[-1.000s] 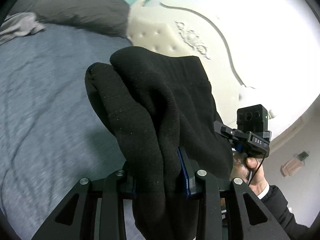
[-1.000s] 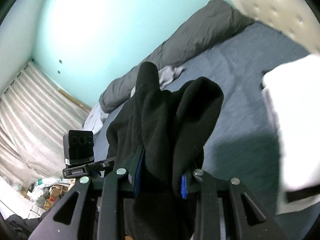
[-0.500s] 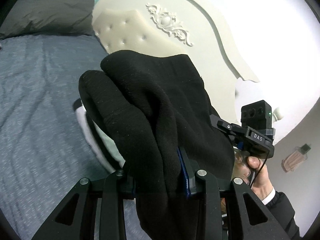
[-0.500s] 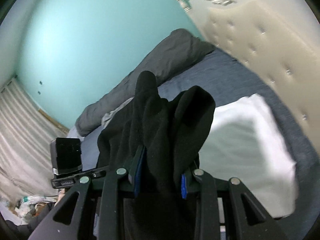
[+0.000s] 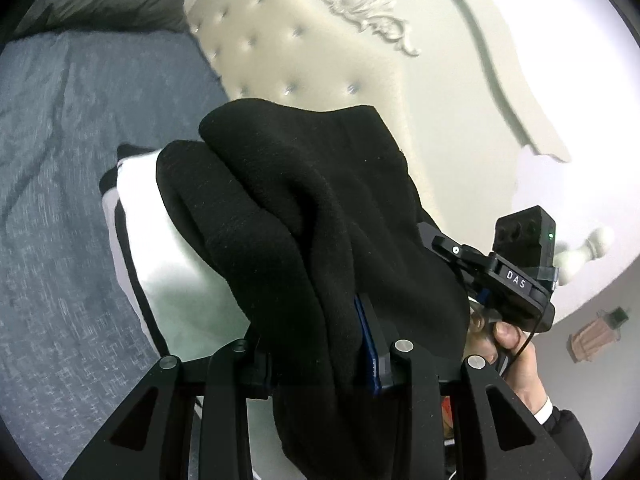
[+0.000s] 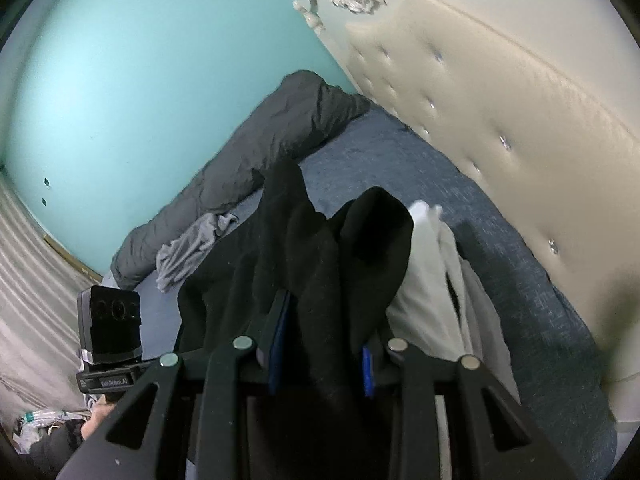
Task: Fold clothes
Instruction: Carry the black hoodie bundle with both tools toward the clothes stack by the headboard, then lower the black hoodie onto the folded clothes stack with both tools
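Now both grippers carry the black garment point(image 5: 304, 216) above the bed point(image 5: 60, 160), over the white folded pile point(image 5: 168, 264) at the headboard end.

The left gripper point(image 5: 316, 356) has its jaws narrowed onto a thick bunch of the black cloth, and the right gripper point(image 6: 318, 354) is clamped the same way on its own bunch, blue pads biting into fabric point(image 6: 336, 264). The garment hangs between them, clear of the mattress, with the cream headboard point(image 6: 500, 128) just beyond the pile. To land this well, I'd say keep the two grips level and evenly apart so the fold stays square, lower it flat onto the white pile, and only then let go. A grey cloth point(image 6: 188, 244) lies crumpled near the dark duvet point(image 6: 256, 168) at the far edge.
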Tool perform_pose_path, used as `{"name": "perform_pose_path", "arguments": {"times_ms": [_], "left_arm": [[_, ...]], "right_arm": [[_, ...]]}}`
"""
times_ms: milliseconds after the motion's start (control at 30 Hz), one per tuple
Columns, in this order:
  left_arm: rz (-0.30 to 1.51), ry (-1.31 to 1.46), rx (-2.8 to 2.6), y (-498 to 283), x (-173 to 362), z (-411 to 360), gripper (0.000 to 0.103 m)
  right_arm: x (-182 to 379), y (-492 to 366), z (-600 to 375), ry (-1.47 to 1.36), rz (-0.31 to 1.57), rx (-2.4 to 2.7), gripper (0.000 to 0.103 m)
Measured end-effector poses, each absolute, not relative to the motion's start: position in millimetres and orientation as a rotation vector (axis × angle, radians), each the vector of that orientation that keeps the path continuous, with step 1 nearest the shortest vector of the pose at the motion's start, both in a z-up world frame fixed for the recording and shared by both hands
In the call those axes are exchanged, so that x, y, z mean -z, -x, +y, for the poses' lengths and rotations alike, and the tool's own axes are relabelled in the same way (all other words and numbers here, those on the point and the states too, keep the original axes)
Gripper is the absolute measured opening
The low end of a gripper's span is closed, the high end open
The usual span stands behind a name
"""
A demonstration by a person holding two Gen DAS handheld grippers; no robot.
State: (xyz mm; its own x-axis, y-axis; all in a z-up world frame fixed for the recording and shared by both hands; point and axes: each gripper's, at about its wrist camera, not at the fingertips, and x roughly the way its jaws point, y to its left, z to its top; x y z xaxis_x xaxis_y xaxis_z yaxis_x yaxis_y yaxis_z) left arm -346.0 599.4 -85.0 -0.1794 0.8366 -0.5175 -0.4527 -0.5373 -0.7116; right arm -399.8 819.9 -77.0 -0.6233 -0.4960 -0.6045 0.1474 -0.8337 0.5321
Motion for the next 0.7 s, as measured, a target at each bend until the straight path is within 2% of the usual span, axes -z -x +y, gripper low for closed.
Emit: {"name": "perform_pose_path", "arguments": {"times_ms": [133,233,400,567,600,700], "left_arm": [[-0.523,1.215,-1.823,348,106,603,0.037],[-0.571,1.223,-1.791,350,111,599,0.041],[-0.595,1.209,-1.800,367,109,586,0.047],[-0.488,1.048,-1.960,361,75,560,0.049],[-0.452,1.033,-1.968,359,72,564,0.049],[-0.350,1.022,-1.970,361,63,589,0.049]], "right_arm": [[102,394,828,-1.142,-0.668,2.467,0.030],[104,387,836,-1.141,-0.710,2.487,0.039],[87,377,845,-1.125,-0.678,2.580,0.040],[54,360,845,-0.985,-0.637,2.663,0.040],[48,359,841,-0.962,-0.596,2.671,0.038],[40,360,818,-0.982,-0.469,2.655,0.024]]}}
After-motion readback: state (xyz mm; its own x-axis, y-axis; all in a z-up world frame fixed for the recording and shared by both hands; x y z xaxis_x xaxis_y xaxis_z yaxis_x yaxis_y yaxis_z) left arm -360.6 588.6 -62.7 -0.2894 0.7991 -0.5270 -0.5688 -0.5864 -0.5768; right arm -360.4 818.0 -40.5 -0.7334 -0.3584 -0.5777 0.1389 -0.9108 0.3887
